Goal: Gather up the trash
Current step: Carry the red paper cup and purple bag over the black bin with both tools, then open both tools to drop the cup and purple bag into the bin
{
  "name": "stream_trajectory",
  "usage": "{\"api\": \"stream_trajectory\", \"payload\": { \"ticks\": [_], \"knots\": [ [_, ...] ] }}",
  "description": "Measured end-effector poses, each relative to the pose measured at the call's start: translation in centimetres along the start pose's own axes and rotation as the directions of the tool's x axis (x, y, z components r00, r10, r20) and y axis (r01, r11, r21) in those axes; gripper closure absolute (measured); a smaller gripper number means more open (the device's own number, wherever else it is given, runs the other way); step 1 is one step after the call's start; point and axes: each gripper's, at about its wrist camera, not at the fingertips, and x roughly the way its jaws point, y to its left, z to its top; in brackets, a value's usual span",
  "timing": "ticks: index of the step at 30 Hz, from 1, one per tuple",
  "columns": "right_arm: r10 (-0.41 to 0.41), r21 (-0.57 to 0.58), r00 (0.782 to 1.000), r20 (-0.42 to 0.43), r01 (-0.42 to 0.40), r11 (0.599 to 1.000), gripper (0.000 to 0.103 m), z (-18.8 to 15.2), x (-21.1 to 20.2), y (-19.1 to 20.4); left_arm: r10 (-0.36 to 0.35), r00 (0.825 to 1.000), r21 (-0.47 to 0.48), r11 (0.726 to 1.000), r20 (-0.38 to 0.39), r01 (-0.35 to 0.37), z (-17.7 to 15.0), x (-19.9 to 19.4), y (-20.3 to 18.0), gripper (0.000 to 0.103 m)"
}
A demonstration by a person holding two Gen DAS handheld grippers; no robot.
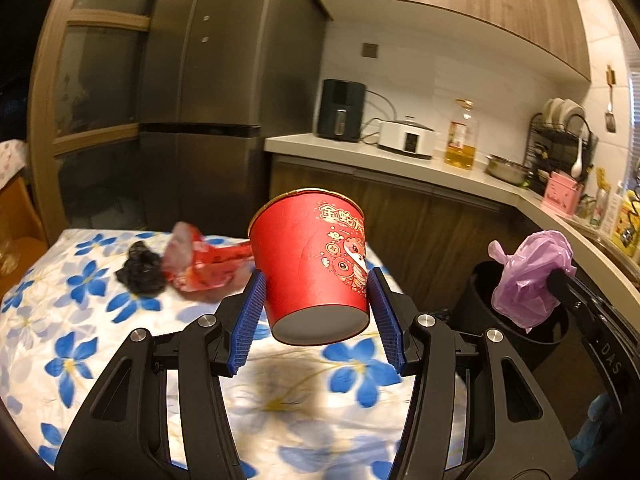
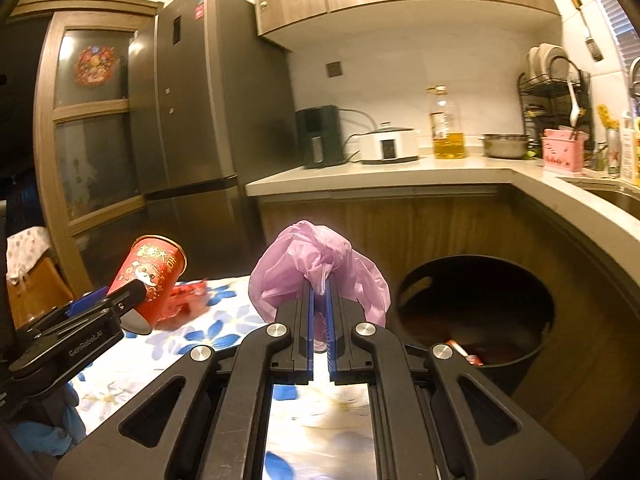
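Observation:
My left gripper is shut on a red paper cup, held tilted above the flowered table; its blue pads press on both sides of the cup. In the right wrist view the cup and left gripper appear at the left. My right gripper is shut on a crumpled purple plastic bag, beside the black trash bin. In the left wrist view the purple bag hangs over the bin. A red wrapper and a black crumpled piece lie on the table.
The table carries a white cloth with blue flowers. A kitchen counter with an air fryer, cooker, oil bottle and dish rack runs behind and curves right. A tall fridge stands at the back. Some trash lies inside the bin.

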Motion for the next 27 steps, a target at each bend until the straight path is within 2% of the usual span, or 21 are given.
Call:
{"api": "stream_trajectory", "payload": {
  "ticks": [8, 14, 21, 27],
  "knots": [
    [-0.098, 0.022, 0.995, 0.033, 0.097, 0.995, 0.097, 0.6, -1.3, -3.6, -0.085, 0.996, 0.058, 0.995, 0.002, 0.084, 0.5, 1.1, -5.3, 0.051],
    [-0.193, 0.051, 0.979, 0.062, 0.190, 0.980, 0.097, 1.2, -1.9, -7.2, -0.163, 0.987, 0.104, 0.981, 0.006, 0.161, 0.9, 2.5, -10.2, 0.051],
    [-0.275, 0.078, 0.957, 0.093, 0.268, 0.960, 0.097, 2.0, -1.1, -10.5, -0.270, 0.963, 0.125, 0.956, 0.012, 0.266, 1.4, 5.0, -15.4, 0.051],
    [-0.299, 0.095, 0.949, 0.098, 0.290, 0.952, 0.097, 2.3, 0.5, -12.7, -0.335, 0.942, 0.159, 0.929, -0.016, 0.333, 0.7, 7.8, -18.8, 0.051]
  ]
}}
